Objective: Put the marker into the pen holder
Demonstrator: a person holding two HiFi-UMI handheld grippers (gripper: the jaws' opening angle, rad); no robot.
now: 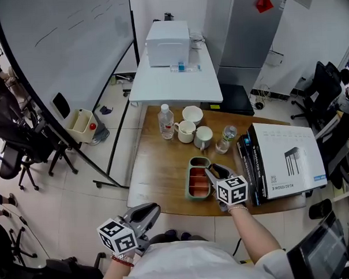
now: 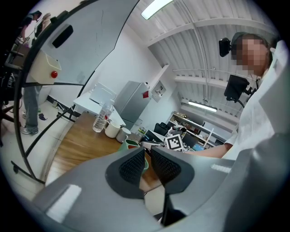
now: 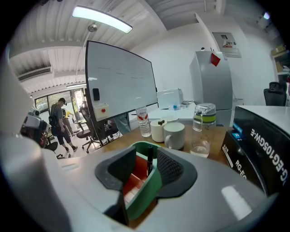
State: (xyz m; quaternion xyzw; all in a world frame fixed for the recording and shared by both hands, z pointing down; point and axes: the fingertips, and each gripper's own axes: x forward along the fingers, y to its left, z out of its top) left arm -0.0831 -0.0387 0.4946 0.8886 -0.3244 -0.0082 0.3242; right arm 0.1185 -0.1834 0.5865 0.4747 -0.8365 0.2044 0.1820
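A green pen holder (image 1: 198, 178) with red-orange compartments lies on the wooden table (image 1: 159, 177). In the right gripper view a black marker (image 3: 149, 161) stands upright in it, leaning on the green wall (image 3: 147, 192). My right gripper (image 1: 212, 171) hangs over the holder's right side, jaws open. The holder and marker sit between its pads (image 3: 170, 166), which touch neither; its midpoint (image 3: 146, 158) is just above the holder. My left gripper (image 1: 150, 211) is off the table's near edge by my body, shut and empty (image 2: 147, 156). From there the holder (image 2: 131, 144) shows small and far.
Behind the holder stand a water bottle (image 1: 166, 121), two white mugs (image 1: 186, 131), a bowl (image 1: 192, 114) and a glass jar (image 1: 226, 138). A white carton (image 1: 285, 157) on black boxes (image 1: 247, 162) sits close at the right. A white table (image 1: 172, 84) and a whiteboard (image 1: 60, 37) lie beyond.
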